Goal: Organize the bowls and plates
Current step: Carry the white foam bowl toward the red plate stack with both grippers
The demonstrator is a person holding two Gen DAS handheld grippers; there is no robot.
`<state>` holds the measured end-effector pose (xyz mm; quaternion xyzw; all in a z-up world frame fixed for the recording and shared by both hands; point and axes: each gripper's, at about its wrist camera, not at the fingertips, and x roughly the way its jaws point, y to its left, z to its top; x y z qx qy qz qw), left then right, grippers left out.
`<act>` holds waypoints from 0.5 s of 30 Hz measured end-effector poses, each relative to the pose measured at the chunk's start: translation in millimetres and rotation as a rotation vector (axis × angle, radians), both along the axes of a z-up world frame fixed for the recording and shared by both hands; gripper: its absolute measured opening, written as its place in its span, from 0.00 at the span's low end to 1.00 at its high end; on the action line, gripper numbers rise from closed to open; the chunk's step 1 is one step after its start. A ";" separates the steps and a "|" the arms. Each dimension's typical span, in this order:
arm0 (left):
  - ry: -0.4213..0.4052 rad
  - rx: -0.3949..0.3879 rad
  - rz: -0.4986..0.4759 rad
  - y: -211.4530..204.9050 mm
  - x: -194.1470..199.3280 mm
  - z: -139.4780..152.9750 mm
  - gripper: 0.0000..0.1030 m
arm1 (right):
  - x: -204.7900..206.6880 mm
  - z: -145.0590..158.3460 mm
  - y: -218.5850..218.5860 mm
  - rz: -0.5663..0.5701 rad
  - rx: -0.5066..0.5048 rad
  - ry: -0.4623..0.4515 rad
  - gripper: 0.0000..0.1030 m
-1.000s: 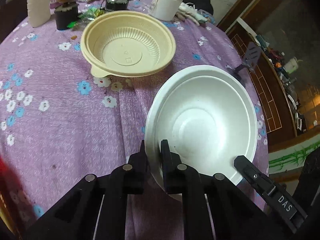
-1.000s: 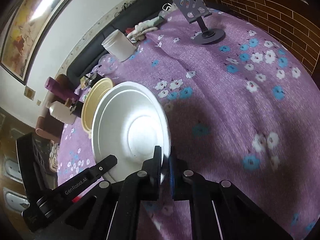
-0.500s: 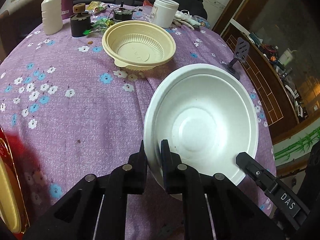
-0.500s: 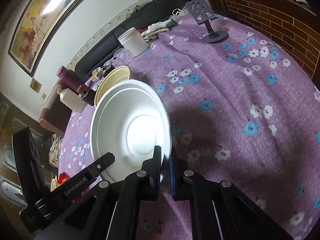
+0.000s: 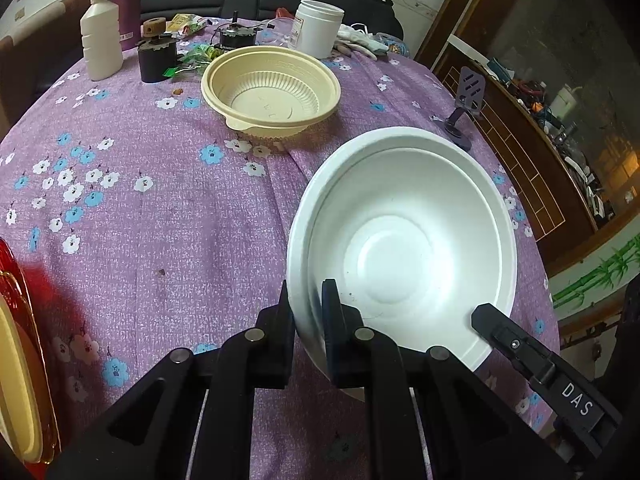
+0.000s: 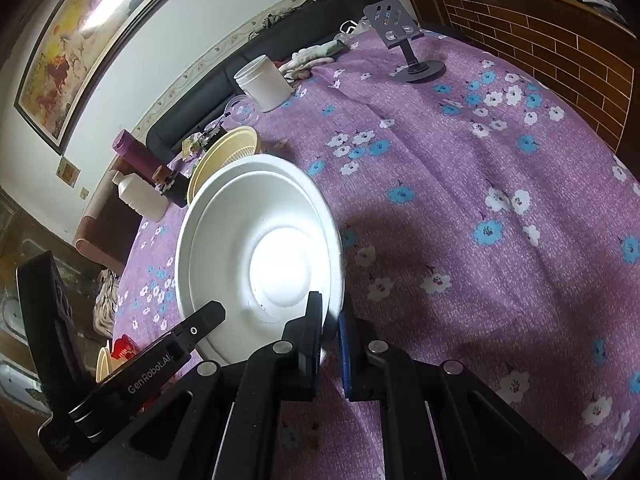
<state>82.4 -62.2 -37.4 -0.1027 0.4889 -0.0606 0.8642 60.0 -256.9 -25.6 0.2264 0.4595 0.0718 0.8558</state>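
Note:
A white foam bowl (image 5: 400,240) hangs tilted above the purple flowered tablecloth (image 5: 140,220). My left gripper (image 5: 308,300) is shut on its near left rim. My right gripper (image 6: 330,316) is shut on the opposite rim of the same white bowl (image 6: 260,248). One black finger (image 5: 516,348) of the right gripper shows at the bowl's lower right in the left wrist view. A beige ribbed plastic bowl (image 5: 272,92) sits upright on the table beyond the white one, apart from it. In the right wrist view the beige bowl (image 6: 228,152) is partly hidden behind the white bowl.
A red tray holding a yellow plate (image 5: 12,340) lies at the near left edge. At the far side stand a white bottle (image 5: 100,36), a purple flask (image 5: 128,0), a dark corked jar (image 5: 156,56) and a white tub (image 5: 318,28). A phone stand (image 5: 466,104) is at the right edge.
Both grippers have drawn back with the white bowl, so the beige bowl and the far clutter look farther off. The red tray has come into view at the left.

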 end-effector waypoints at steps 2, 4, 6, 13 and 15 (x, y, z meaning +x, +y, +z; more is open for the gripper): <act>-0.005 0.003 0.000 -0.5 -1.6 0.7 0.09 | -1.9 0.5 0.8 0.001 -0.004 -0.001 0.07; -0.006 0.003 -0.002 -0.4 -3.0 1.1 0.10 | -3.0 1.4 1.4 0.000 -0.007 -0.003 0.07; -0.008 0.004 -0.001 0.7 -4.4 1.6 0.10 | -3.9 1.7 2.2 0.002 -0.006 -0.004 0.07; -0.007 0.003 0.001 4.3 -10.5 2.3 0.10 | -9.8 2.1 4.9 0.006 -0.002 -0.008 0.07; -0.011 0.002 0.000 5.2 -13.1 3.2 0.10 | -12.5 3.0 6.2 0.005 -0.005 -0.013 0.07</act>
